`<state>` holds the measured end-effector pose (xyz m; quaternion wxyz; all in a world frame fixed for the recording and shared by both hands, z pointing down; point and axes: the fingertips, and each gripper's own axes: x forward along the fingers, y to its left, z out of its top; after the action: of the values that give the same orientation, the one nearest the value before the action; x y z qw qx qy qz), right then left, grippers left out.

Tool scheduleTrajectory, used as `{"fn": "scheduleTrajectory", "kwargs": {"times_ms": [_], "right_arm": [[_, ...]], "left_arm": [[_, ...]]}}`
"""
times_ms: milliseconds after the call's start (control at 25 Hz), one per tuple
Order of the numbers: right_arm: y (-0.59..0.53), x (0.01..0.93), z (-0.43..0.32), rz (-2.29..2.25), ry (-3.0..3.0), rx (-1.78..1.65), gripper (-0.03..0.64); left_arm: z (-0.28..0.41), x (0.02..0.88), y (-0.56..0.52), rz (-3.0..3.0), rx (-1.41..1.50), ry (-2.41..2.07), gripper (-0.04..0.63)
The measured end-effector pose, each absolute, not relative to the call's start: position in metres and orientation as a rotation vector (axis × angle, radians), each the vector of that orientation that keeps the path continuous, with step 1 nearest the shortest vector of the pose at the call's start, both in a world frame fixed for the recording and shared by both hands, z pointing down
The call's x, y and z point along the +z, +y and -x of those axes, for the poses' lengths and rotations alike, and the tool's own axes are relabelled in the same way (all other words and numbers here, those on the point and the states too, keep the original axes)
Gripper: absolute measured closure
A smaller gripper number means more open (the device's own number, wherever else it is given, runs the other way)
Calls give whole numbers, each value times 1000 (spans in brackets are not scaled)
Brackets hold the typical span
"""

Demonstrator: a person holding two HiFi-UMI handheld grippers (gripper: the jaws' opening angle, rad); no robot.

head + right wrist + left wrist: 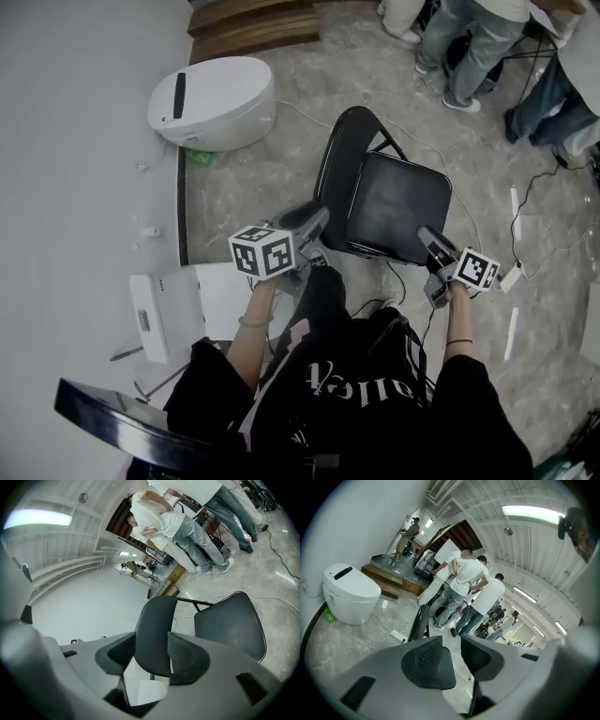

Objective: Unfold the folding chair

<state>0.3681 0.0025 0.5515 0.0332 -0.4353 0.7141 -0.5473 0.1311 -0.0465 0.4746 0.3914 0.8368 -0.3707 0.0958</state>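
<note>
Already opened out, the black folding chair with padded seat and metal frame (398, 202) stands on the grey marbled floor (281, 169), straight ahead of the person. Left tongs (317, 223) hover near the chair's left side, released, with nothing in their gap. Right tongs (425, 232) hang at the seat's near right corner, likewise spread. The backrest shows through their gap, though it seems to lie beyond the pads, untouched.
</note>
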Motion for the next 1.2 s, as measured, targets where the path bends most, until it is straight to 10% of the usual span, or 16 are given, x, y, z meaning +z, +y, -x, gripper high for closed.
{"fn": "scheduleTrajectory", "kwargs": {"times_ms": [560,1200], "right_arm": [[94,509,-429,1100,2535,-1550,396],[153,473,-352,1094,2455,-1538,433]], "left_arm": [[-245,482,128,-2002,167,-1097,509],[-212,443,158,-2108,257,-1034,518]]}}
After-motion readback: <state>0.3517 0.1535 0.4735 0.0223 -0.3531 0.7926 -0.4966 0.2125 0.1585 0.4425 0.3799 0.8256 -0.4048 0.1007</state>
